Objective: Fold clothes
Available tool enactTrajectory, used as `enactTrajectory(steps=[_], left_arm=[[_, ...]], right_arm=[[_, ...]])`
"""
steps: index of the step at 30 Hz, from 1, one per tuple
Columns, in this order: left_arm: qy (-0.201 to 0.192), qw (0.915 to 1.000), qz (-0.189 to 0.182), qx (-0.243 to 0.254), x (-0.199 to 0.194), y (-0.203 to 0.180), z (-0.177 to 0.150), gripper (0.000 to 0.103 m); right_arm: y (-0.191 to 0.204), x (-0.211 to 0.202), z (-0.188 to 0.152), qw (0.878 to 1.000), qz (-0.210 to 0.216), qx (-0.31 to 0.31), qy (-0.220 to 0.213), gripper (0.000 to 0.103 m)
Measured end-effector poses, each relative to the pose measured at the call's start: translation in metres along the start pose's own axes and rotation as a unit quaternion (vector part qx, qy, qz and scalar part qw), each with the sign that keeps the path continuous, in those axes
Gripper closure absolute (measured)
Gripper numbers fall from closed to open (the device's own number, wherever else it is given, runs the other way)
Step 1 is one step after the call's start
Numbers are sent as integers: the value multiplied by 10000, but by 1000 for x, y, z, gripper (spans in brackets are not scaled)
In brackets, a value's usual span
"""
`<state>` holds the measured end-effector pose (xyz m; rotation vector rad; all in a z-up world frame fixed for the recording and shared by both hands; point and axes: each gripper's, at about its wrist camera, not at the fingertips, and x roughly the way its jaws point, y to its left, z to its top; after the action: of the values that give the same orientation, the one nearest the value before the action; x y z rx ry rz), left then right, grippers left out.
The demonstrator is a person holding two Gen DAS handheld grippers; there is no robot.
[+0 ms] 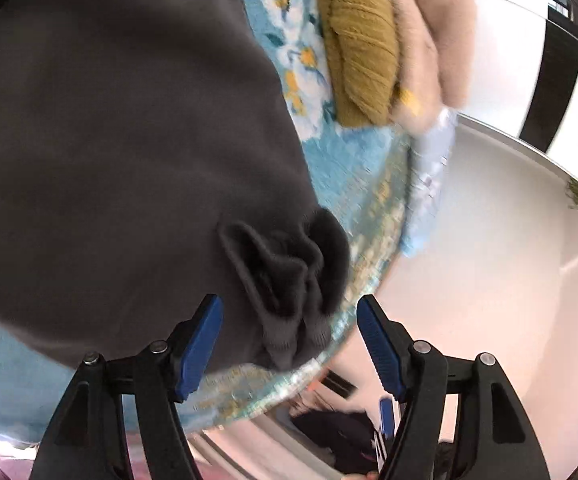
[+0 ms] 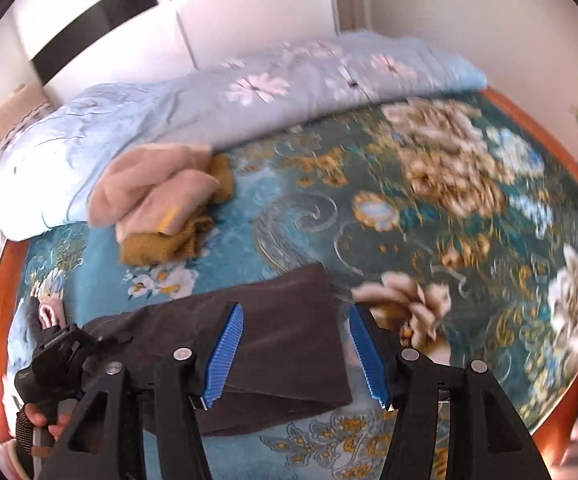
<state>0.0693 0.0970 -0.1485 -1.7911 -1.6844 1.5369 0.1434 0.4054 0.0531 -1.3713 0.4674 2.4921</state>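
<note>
Dark grey garment (image 2: 273, 344) lies folded low-centre on the floral bedspread (image 2: 429, 216), both the right gripper (image 2: 295, 354) and left gripper (image 1: 289, 346) spread wide, empty, probably ready to grab bunched cuffs (image 1: 289, 280).

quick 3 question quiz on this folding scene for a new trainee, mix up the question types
1. True or false: the left gripper is clamped shut on the dark grey garment.
2. Multiple choice: the mustard knit lies A) under the beige garment, B) on the pale blue quilt, C) between the right gripper's fingers.
3. Fill in: the clothes lie on a teal ____ bedspread.

Key: 1 false, its jaws are open with the bunched cuff between them; 2 A; 3 floral.
</note>
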Motion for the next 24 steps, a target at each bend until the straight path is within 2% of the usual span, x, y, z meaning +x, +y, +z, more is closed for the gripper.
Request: enactTrajectory(steps=[6, 11, 15, 18, 19, 20, 21, 22, 23, 24], left_arm=[[133, 9987, 391, 295, 32, -19, -9, 28], [-41, 9991, 263, 338, 38, -36, -15, 28], [-240, 9900, 1017, 951, 50, -53, -18, 28], [-351, 9848, 1305, 1091, 59, -51, -19, 29], [-411, 9824, 1398, 1166, 61, -50, -19, 34], [-466, 9801, 1455, 1268, 61, -49, -20, 48], [-518, 9777, 1484, 1392, 60, -48, -21, 55], [-563, 9752, 1503, 1522, 58, -49, -20, 68], [-605, 9718, 1514, 1703, 56, -53, -22, 75], [-646, 9684, 1472, 1908, 53, -59, -25, 77]], right_arm=[[-15, 18, -2, 9972, 181, 588, 425, 43], [-28, 24, -2, 9942, 257, 865, 579, 43], [-38, 27, -1, 9929, 245, 967, 648, 43], [-44, 29, -1, 9909, 305, 1112, 697, 43], [-46, 29, -1, 9901, 339, 1163, 715, 43], [-48, 29, -2, 9895, 362, 1190, 731, 43], [-49, 30, -2, 9891, 379, 1208, 746, 43], [-50, 30, -2, 9889, 375, 1218, 760, 43], [-51, 31, -3, 9888, 360, 1225, 772, 43], [-52, 32, -3, 9887, 343, 1229, 789, 43]])
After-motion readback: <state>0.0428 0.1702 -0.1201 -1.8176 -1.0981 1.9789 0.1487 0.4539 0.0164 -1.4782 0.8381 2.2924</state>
